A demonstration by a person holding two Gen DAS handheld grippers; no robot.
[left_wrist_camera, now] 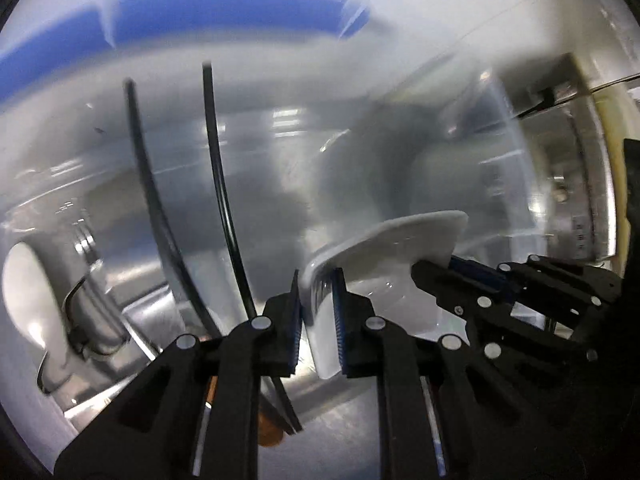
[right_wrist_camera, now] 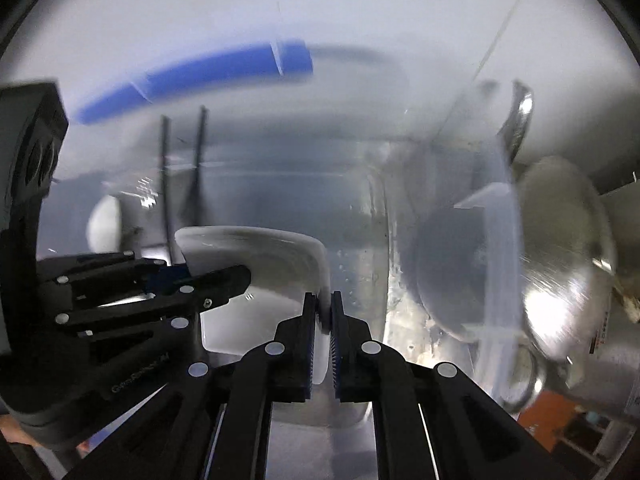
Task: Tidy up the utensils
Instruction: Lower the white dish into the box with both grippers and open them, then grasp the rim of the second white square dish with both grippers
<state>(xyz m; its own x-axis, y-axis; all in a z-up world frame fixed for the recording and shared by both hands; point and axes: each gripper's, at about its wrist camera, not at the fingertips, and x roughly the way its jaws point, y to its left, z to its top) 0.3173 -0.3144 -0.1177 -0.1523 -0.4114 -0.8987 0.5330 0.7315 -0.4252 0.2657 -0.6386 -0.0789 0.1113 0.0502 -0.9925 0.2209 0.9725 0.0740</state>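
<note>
Both grippers hold one white rectangular container (left_wrist_camera: pixel 384 256) by its rim, over a steel surface. My left gripper (left_wrist_camera: pixel 318 316) is shut on its left edge. My right gripper (right_wrist_camera: pixel 325 320) is shut on its right edge (right_wrist_camera: pixel 320 264). Each gripper shows in the other's view: the right one (left_wrist_camera: pixel 520 292) and the left one (right_wrist_camera: pixel 168 284). Two black chopsticks (left_wrist_camera: pixel 218 200) stand to the left, also in the right wrist view (right_wrist_camera: pixel 198 148). A white spoon (left_wrist_camera: pixel 28 292) lies at far left.
A clear plastic container (right_wrist_camera: pixel 496 264) and a steel bowl (right_wrist_camera: pixel 568 264) stand to the right. A steel ladle (right_wrist_camera: pixel 520 120) leans behind them. A blue strip (left_wrist_camera: pixel 180 12) runs along the white back wall. The views are motion blurred.
</note>
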